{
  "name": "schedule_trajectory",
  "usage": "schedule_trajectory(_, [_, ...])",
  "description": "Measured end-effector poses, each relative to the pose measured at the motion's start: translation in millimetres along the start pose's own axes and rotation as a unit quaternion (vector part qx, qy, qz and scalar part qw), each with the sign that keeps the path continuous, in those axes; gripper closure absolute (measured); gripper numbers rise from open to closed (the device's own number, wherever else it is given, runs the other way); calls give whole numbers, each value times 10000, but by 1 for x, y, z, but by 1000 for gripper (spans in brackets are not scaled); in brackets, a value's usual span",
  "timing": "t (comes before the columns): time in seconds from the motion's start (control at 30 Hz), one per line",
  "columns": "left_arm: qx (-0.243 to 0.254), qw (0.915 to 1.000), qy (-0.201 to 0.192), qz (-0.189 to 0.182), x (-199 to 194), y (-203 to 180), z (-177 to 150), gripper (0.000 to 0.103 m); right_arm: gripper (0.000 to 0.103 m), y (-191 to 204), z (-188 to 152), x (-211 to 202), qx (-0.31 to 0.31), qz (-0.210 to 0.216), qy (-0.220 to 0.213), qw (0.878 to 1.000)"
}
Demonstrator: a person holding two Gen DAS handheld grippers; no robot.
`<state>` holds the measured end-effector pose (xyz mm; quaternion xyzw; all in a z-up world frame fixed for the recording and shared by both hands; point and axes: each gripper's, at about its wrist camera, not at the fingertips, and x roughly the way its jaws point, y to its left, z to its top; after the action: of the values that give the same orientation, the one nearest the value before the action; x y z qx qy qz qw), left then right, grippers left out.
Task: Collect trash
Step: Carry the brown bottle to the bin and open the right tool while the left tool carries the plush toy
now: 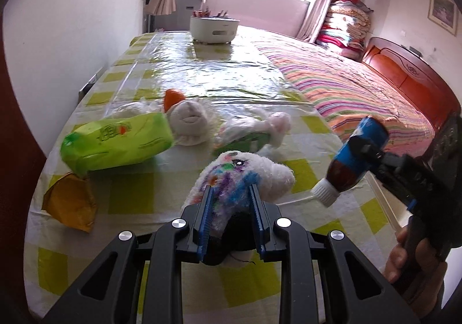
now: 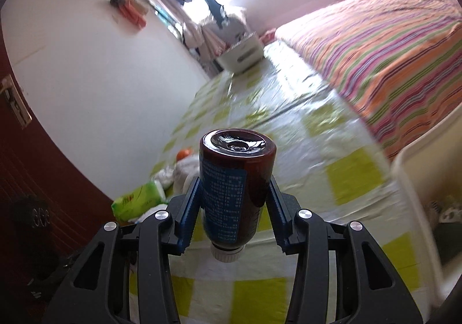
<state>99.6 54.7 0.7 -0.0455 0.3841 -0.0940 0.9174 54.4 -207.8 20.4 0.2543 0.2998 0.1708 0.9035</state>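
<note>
My left gripper (image 1: 231, 188) is shut on a white plush toy (image 1: 245, 177) with coloured scribbles, held just above the checked table (image 1: 130, 197). My right gripper (image 2: 234, 179) is shut on a brown bottle (image 2: 235, 182) with a blue label and white cap, cap pointing down and back. The bottle also shows in the left wrist view (image 1: 355, 159), at the right, above the table edge. On the table lie a green tissue pack (image 1: 118, 142), a white plush with an orange tip (image 1: 187, 119), a crumpled plastic bag (image 1: 254, 130) and a yellow wrapper (image 1: 70, 202).
A white round appliance (image 1: 213, 26) stands at the table's far end. A striped bed (image 1: 361, 87) runs along the right side. A white bin rim (image 2: 418, 185) is at the right in the right wrist view. A wall and a red door are on the left.
</note>
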Motion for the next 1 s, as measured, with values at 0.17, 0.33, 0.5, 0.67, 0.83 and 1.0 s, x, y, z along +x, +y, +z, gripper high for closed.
schedule_trajectory(0.17, [235, 9996, -30, -130, 6, -30, 2, 79, 60, -23, 12, -34, -32, -237, -410, 9989])
schedule_trajectory(0.33, [483, 9983, -9, -332, 13, -65, 3, 79, 60, -43, 18, -55, -44, -482, -691, 9964])
schedule_trajectory(0.5, [702, 9960, 56, -546, 20, -98, 0, 79, 60, -62, 22, -68, 53, -608, -846, 9945])
schedule_trajectory(0.67, [810, 9941, 167, -701, 28, -123, -4, 79, 60, -73, 22, -88, 130, -687, -1038, 9921])
schedule_trajectory(0.83, [978, 9914, 182, -847, 30, -148, -8, 79, 60, -81, 24, -103, 165, -749, -1222, 9895])
schedule_trajectory(1.0, [1190, 9874, 143, -1034, 33, -177, -7, 79, 60, -95, 25, -118, 236, -830, -1369, 9868])
